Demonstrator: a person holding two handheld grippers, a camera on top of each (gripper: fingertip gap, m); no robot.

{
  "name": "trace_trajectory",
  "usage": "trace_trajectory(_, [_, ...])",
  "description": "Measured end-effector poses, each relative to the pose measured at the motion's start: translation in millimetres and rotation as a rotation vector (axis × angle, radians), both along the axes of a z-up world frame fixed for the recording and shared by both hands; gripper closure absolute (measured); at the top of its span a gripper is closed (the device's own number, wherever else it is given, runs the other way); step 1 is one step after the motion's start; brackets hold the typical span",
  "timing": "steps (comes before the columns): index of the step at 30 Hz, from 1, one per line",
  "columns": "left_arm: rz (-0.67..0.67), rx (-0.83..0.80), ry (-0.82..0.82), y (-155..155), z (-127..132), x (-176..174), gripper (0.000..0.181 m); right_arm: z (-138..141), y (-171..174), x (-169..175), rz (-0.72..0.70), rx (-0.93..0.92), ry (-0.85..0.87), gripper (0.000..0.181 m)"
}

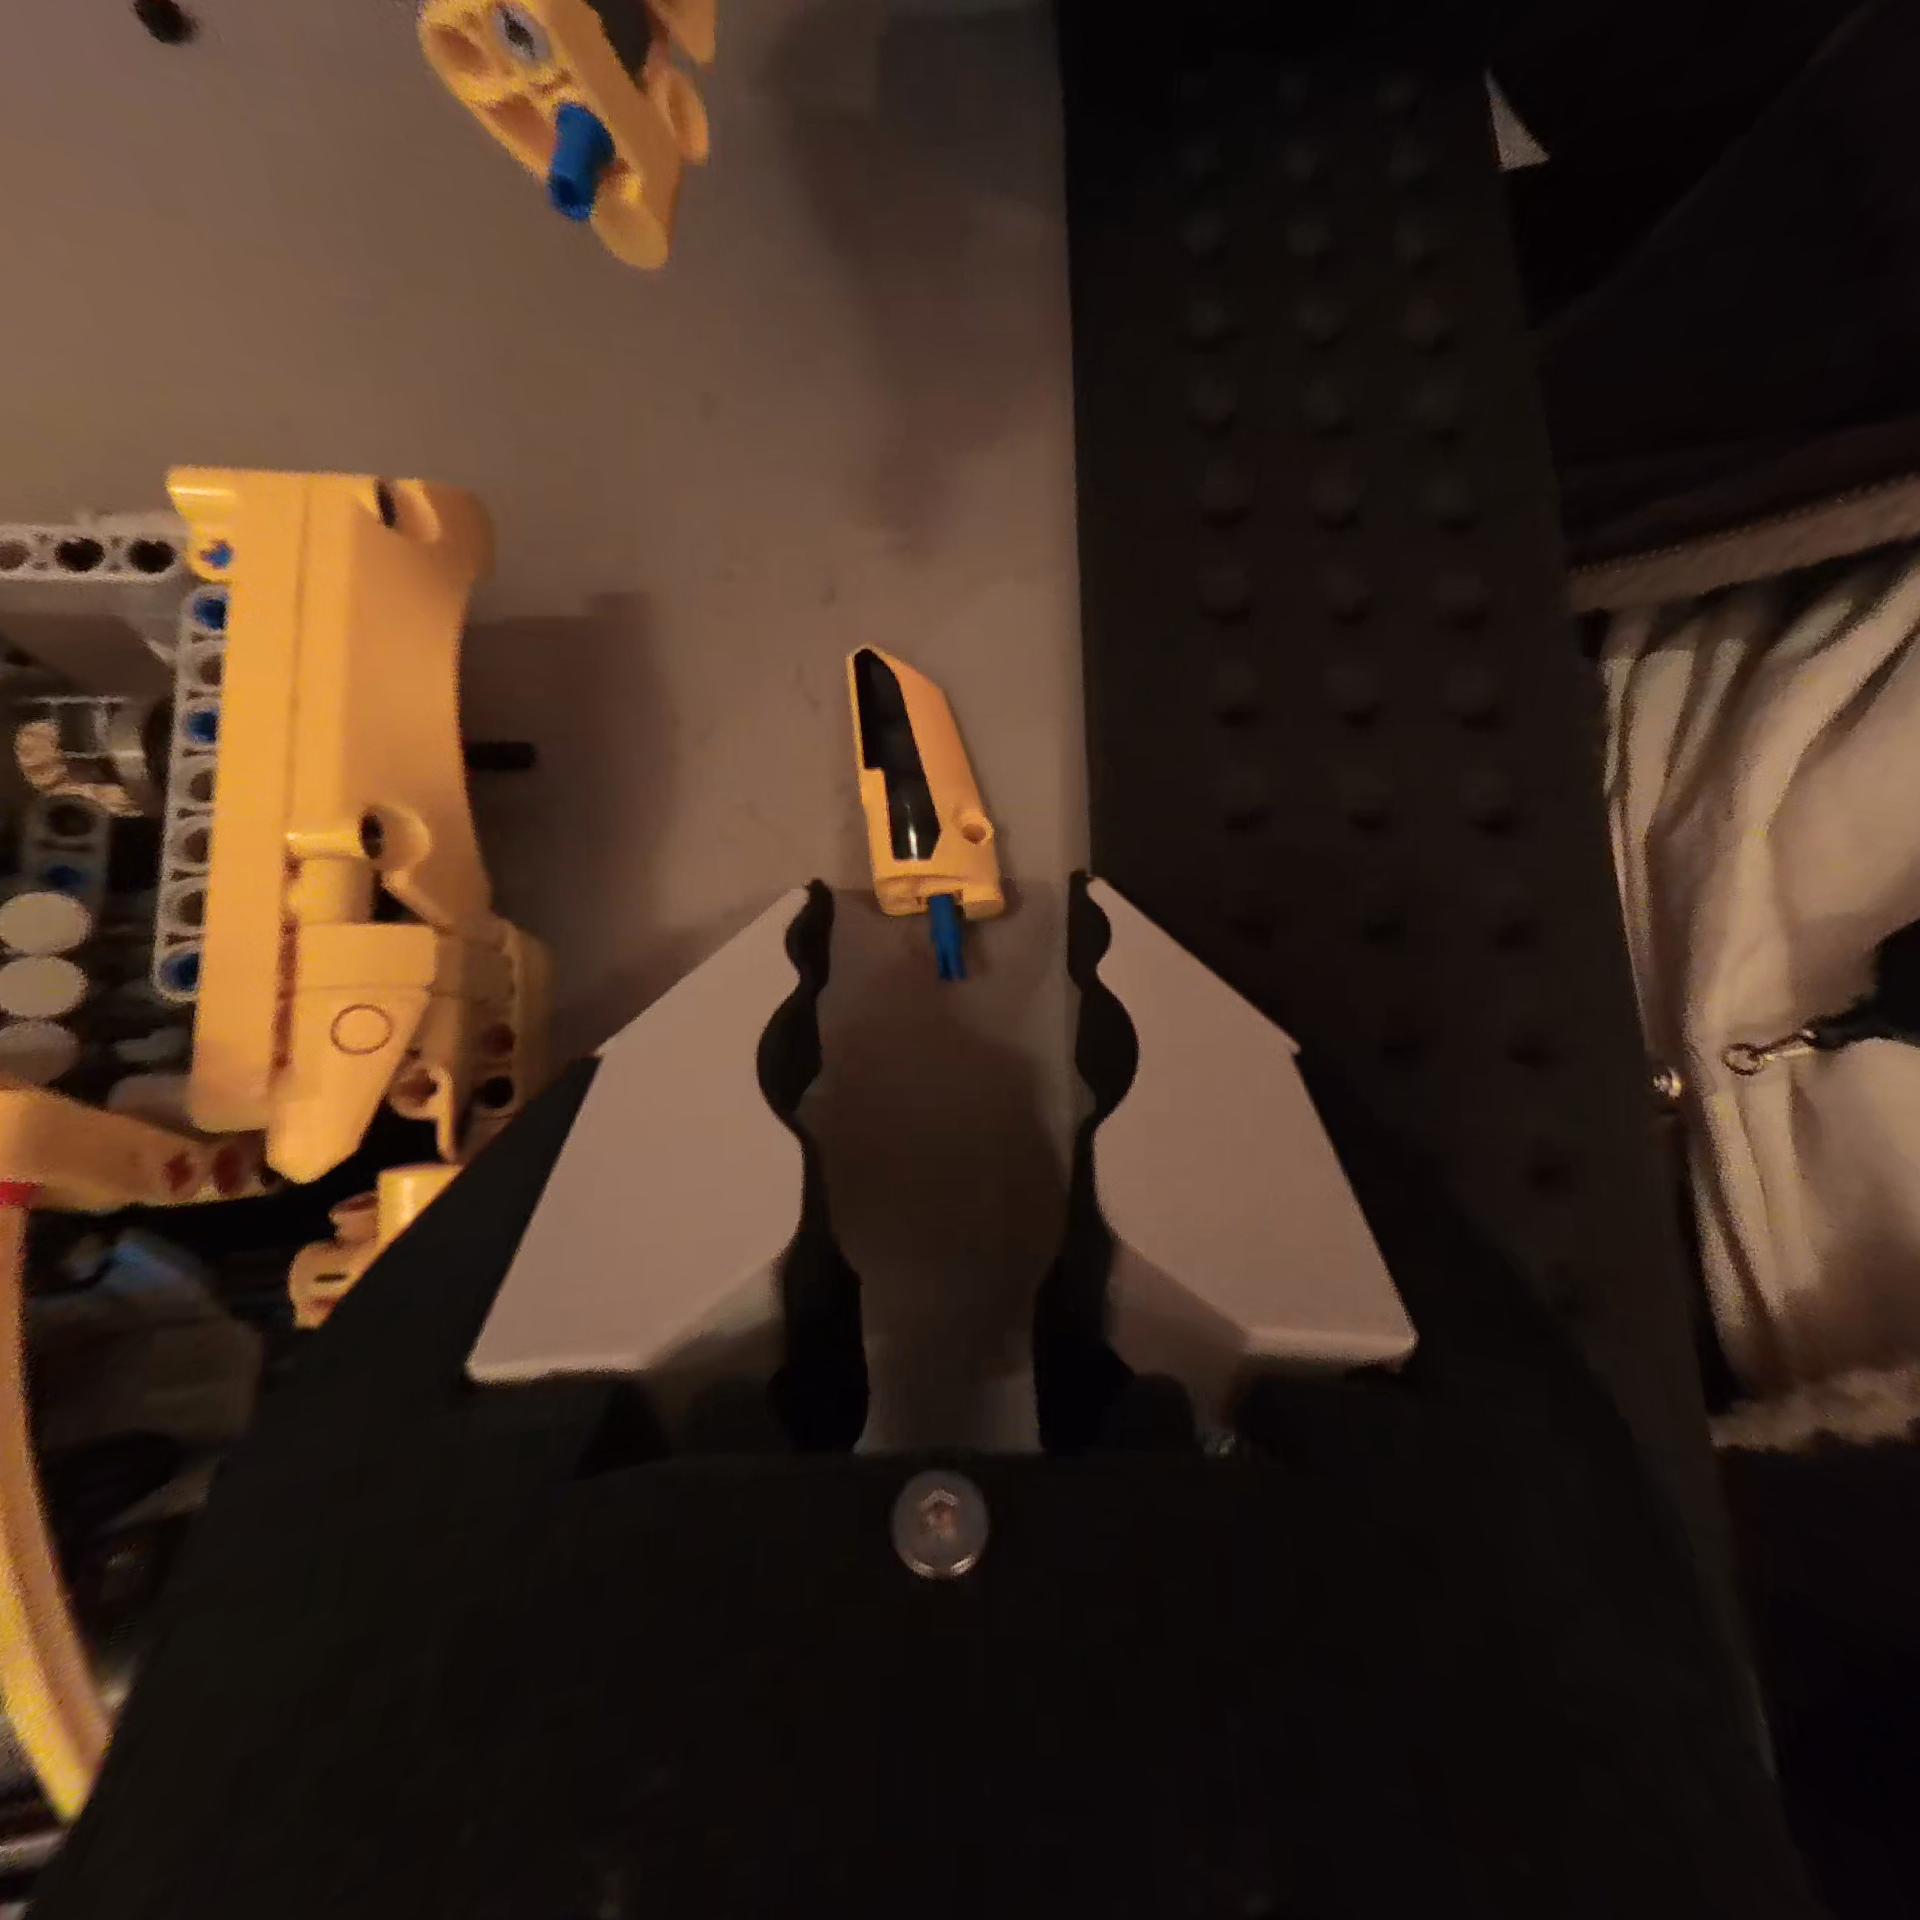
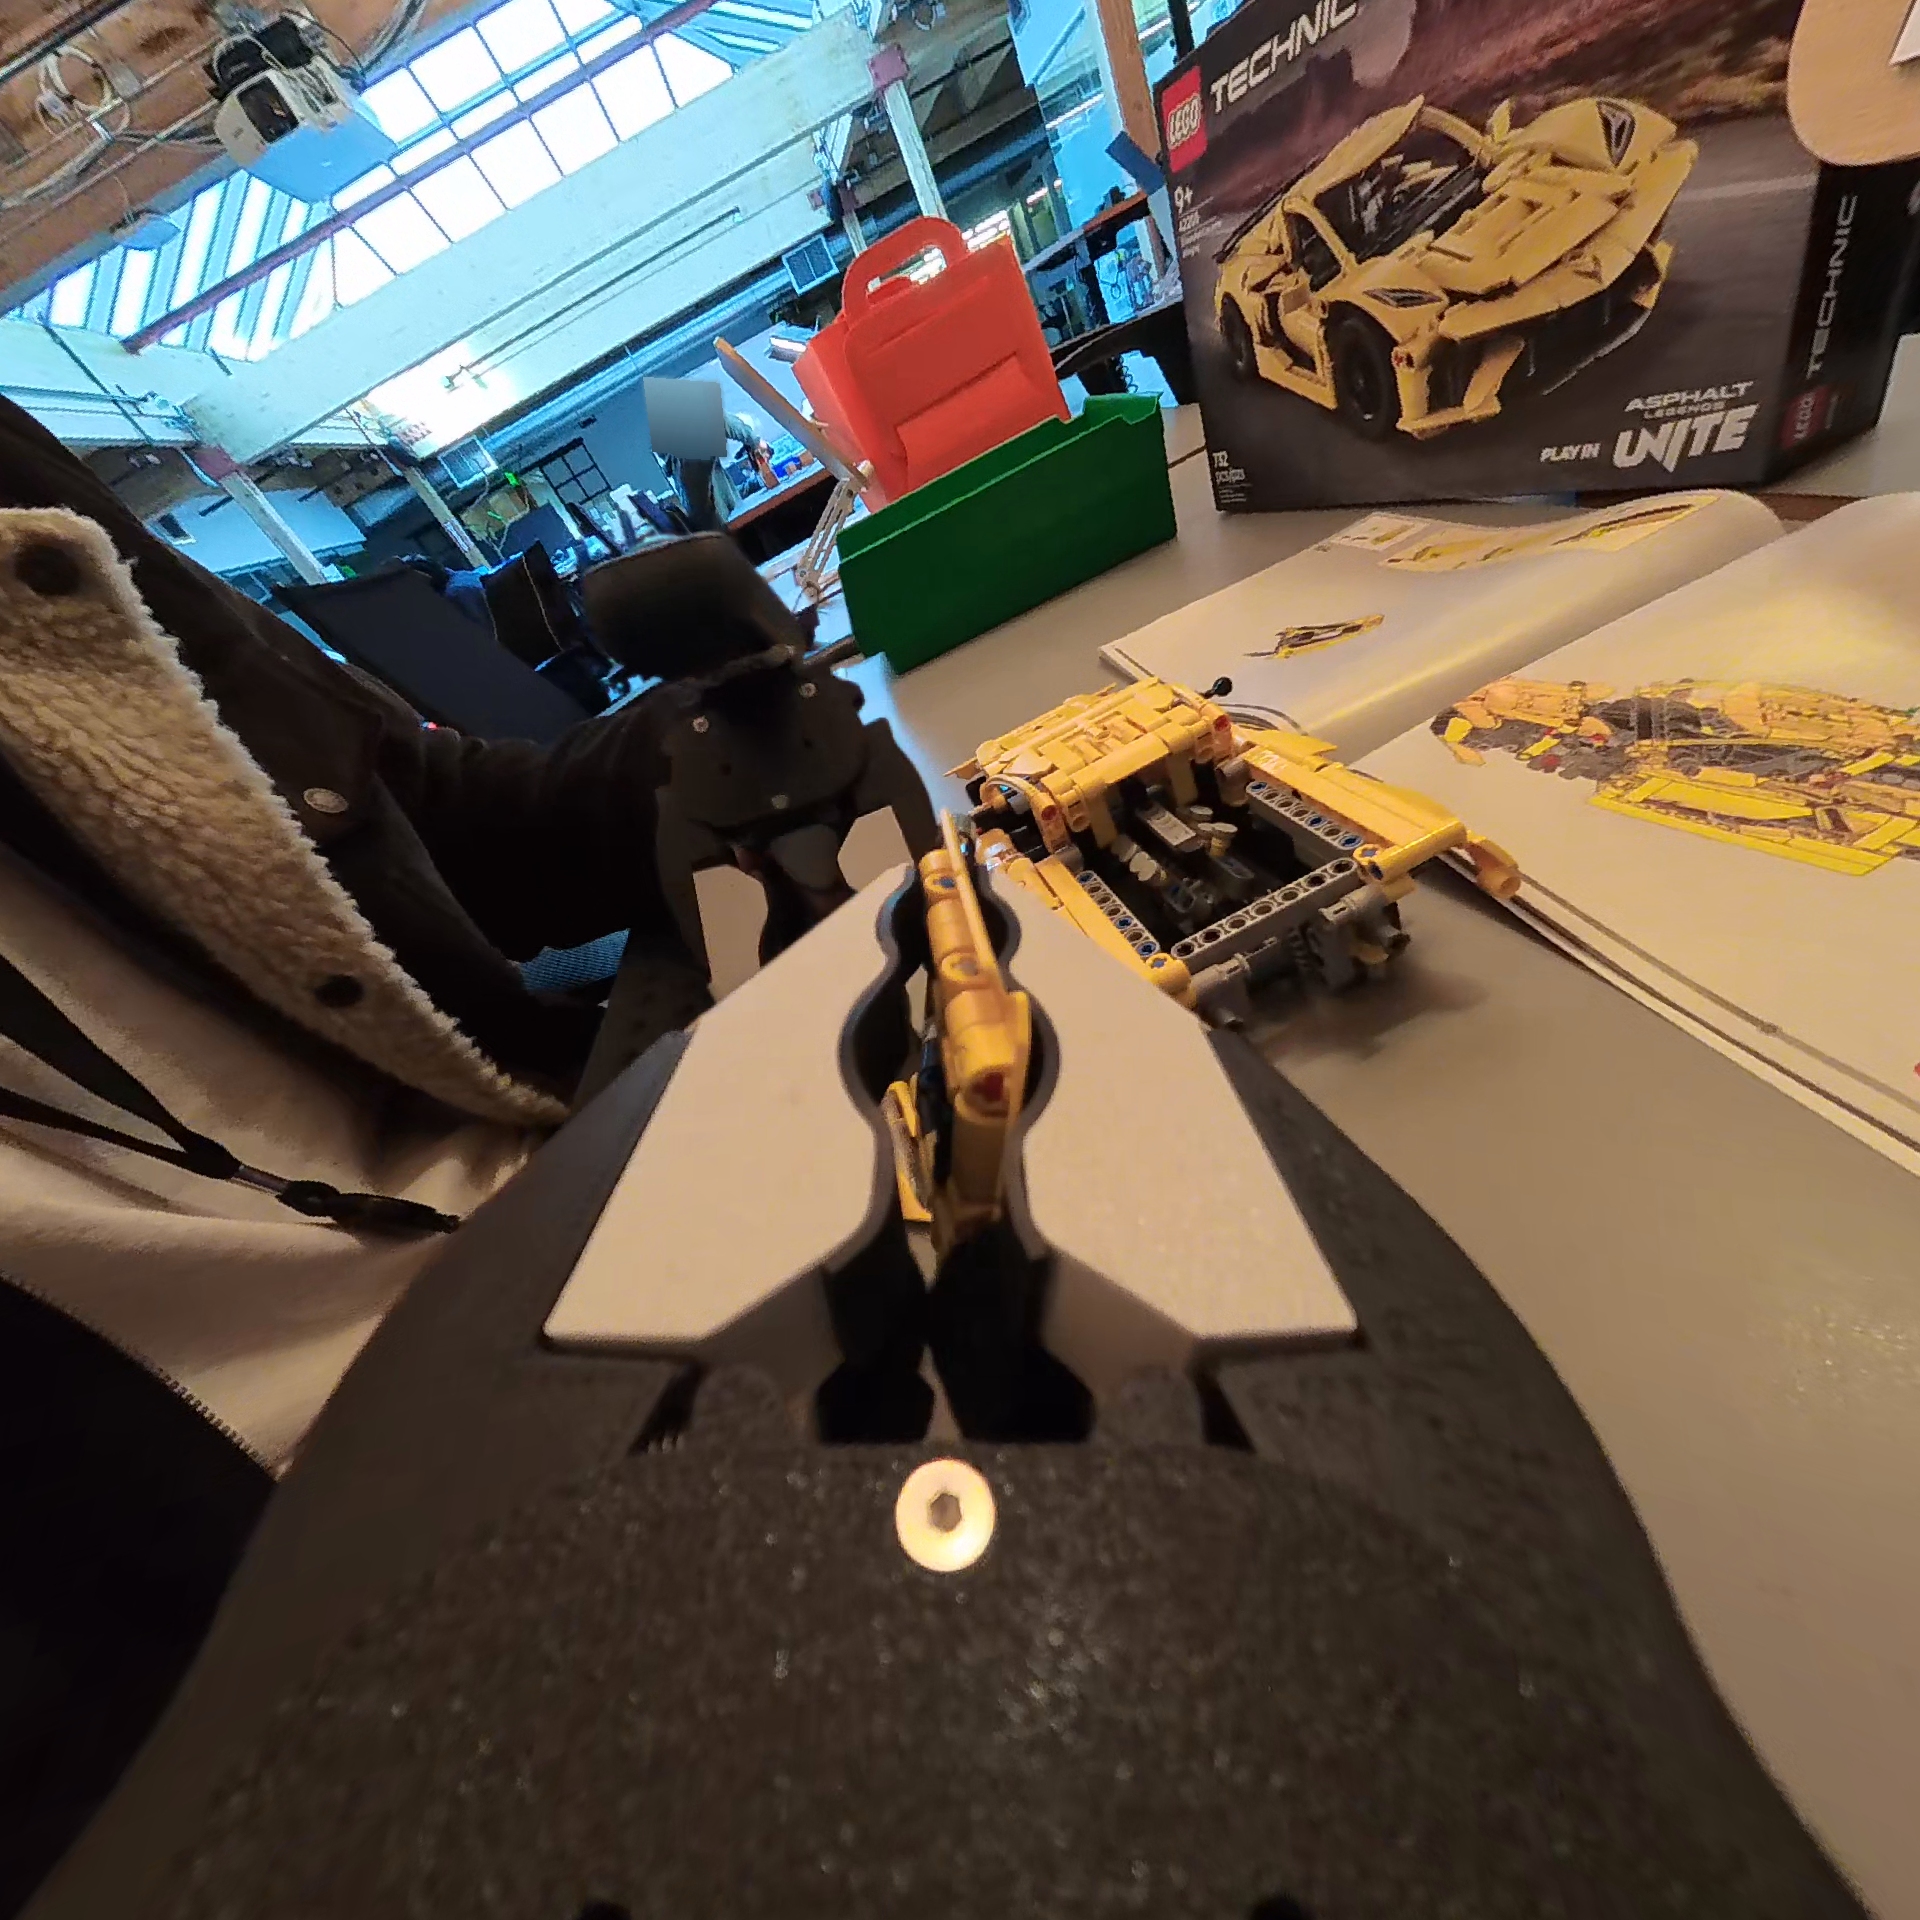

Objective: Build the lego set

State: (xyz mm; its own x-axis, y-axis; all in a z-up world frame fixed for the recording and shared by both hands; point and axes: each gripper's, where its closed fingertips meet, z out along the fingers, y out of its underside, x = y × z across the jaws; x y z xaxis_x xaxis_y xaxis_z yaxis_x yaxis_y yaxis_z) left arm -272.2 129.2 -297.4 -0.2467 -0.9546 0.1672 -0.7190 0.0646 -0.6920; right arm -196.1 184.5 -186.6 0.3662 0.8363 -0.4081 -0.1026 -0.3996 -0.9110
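Observation:
In the left wrist view my left gripper [image 1: 951, 904] is open and empty just above the grey table [image 1: 644, 416]. A small yellow panel with a blue pin [image 1: 920, 790] lies right in front of its fingertips, untouched. The yellow car build [image 1: 322, 831] lies to the left. Another yellow piece with a blue pin [image 1: 582, 114] lies farther off. In the right wrist view my right gripper [image 2: 951, 894] is shut on a long yellow sub-assembly [image 2: 971, 1039] with blue pins. It holds it above the table, close to the near end of the car build [image 2: 1226, 862].
An open instruction booklet [image 2: 1610, 935] lies under and right of the car. The set's box [image 2: 1507, 260], a green bin [image 2: 1008, 530] and an orange-red case [image 2: 935, 353] stand behind. My left gripper [image 2: 769, 821] and a person's jacket [image 2: 208, 779] are at left. A dark bumpy strip [image 1: 1320, 520] borders the table. About 15 cm separates my left fingertips from my right.

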Motion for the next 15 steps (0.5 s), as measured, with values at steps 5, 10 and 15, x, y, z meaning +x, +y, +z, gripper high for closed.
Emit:
trace_trajectory(5, [0.030,0.083,-0.017,2.4,-2.5,9.4,0.157,1.7,-0.7,-1.0,0.011,-0.011,0.025,0.173])
trace_trajectory(10, [0.118,0.036,-0.089,11.0,15.6,14.0,0.157,7.2,0.5,3.5,-0.004,0.002,0.058,0.173])
trace_trajectory(15, [0.336,-0.598,-0.405,34.0,110.2,7.6,0.157,13.0,-2.6,-1.0,-0.004,0.083,0.026,0.173])
